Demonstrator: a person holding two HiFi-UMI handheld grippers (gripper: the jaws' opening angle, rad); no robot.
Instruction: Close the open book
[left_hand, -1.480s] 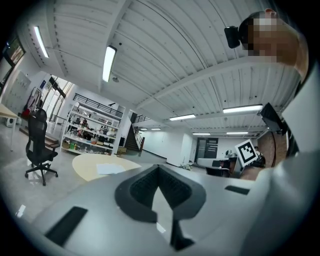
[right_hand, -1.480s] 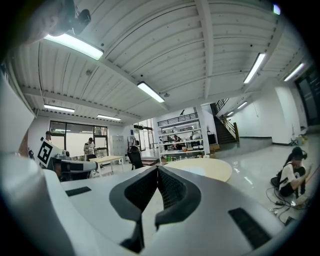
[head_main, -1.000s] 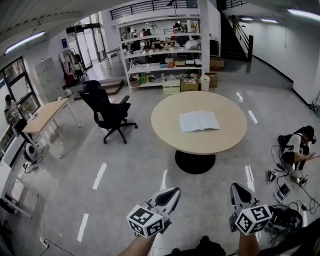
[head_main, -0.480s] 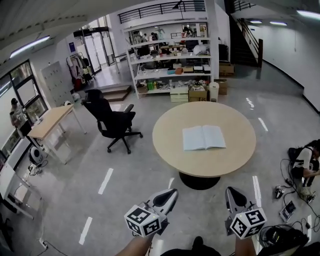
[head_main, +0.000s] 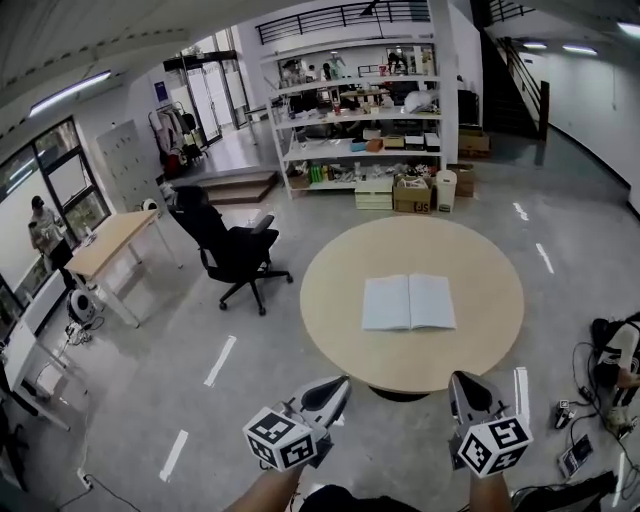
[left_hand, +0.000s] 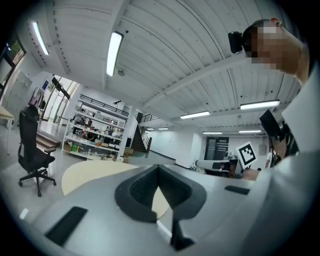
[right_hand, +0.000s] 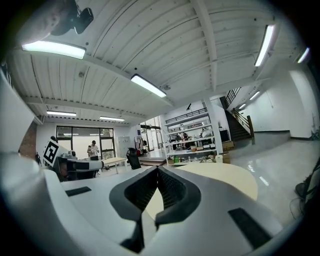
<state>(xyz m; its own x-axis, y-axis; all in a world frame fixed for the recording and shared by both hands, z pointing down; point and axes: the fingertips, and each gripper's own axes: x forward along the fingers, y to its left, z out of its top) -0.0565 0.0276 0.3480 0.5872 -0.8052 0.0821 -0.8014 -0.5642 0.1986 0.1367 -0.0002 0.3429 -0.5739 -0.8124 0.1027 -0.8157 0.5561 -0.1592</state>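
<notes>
"The book (head_main: 408, 302) lies open and flat near the middle of the round table (head_main: 335, 255), pages up," says the first watcher. "Left of the table stands a black office chair (head_main: 232, 250), apart from it."

"And the grippers?" asks the second.

"From left to right: the left gripper (head_main: 336, 385) is clenched, its jaws meeting at the tip with nothing between them. The right gripper (head_main: 461, 383) is clenched and empty as well. Both hang low in the head view, on the near side of the table and well apart from the book."

"So which step is this?"

"The approach, by the look of it. Neither gripper touches the book, and the closing is not yet begun."

"What does the next move call for?"

"Probably bringing both grippers over the table's near edge to the book. One tip then has to slip under the outer edge of one half and swing it over the spine. The other gripper could press the other half down so the book does not slide."
</notes>
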